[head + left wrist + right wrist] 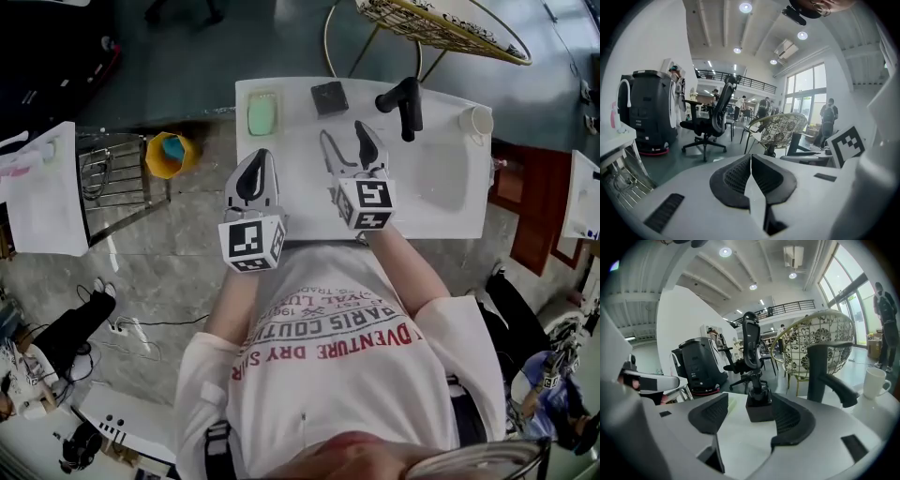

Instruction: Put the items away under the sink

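Head view, centre: white worktop (281, 202) with a sunken basin (441, 178) at its right. Along the upper edge, left to right: pale green soap bar in a cream dish (262, 113), dark square block (329, 97), black tap (403, 103), white mug (477, 120) at the upper right corner. All four standing apart from one another on the worktop.

Left claw (257, 164) held over the worktop's left part, below the green soap bar and clear of it. In the left gripper view, left claw (751, 161) pressed together tip to tip, nothing between.

Right claw (345, 141) just to the right of the left one, pointed at the dark square block and short of it. In the right gripper view, right claw (750, 404) spread wide, the dark square block (759, 406) framed in the gap beyond the tips, untouched; black tap (825, 376) and white mug (876, 380) further right.

Left of the worktop in the head view, on the floor: yellow tub (169, 155) with something blue inside.
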Demonstrator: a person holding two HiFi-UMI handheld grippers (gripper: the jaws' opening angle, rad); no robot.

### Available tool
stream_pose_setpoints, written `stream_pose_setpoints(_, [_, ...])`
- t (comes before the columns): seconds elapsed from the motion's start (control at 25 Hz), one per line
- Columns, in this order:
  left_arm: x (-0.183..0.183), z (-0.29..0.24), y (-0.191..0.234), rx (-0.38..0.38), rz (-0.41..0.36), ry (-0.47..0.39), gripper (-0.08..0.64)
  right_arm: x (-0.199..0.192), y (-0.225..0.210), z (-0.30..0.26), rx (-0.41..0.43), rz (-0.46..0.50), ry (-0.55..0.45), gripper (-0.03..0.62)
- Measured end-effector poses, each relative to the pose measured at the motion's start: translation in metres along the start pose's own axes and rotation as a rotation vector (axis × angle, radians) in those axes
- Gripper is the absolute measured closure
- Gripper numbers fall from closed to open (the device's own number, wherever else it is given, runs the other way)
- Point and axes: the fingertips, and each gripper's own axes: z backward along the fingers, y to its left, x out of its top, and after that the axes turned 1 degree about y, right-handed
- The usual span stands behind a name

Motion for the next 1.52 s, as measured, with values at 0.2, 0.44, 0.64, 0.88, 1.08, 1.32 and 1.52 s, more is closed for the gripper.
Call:
stream_pose_setpoints(0.2, [-0.013, -0.021, 0.005, -0.031, -0.003, 0.041, 0.532, -0.010, -0.016, -0.044, -0.082, 0.041, -0.021, 0.225])
stream_pose_setpoints(0.44, [-0.020, -0.047, 0.017, -0.040, 0.004, 0.060, 0.532, -0.022, -0.029, -0.083, -0.120, 0.072, -0.009, 0.201])
stream_pose_setpoints(0.64, [-0.029, -0.064, 0.031, -0.042, 0.016, 0.083, 0.532, -0.035, -0.035, -0.113, -0.136, 0.075, 0.024, 0.199])
stream_pose_setpoints(0.88, [-0.044, -0.073, 0.033, -0.046, 0.043, 0.109, 0.532, -0.041, -0.036, -0.131, -0.154, 0.189, 0.058, 0.201])
stream_pose_setpoints(1.08, [-0.037, -0.074, 0.033, -0.081, 0.049, 0.128, 0.532, -0.032, -0.033, -0.131, -0.192, 0.221, 0.078, 0.201])
stream_pose_setpoints(1.32, [-0.045, -0.076, 0.035, -0.066, 0.007, 0.129, 0.532, -0.048, -0.037, -0.131, -0.105, 0.222, 0.108, 0.210])
stream_pose_setpoints(1.52, [-0.039, -0.069, 0.029, -0.077, -0.014, 0.117, 0.532, -0.054, -0.043, -0.115, -0.095, 0.192, 0.129, 0.212])
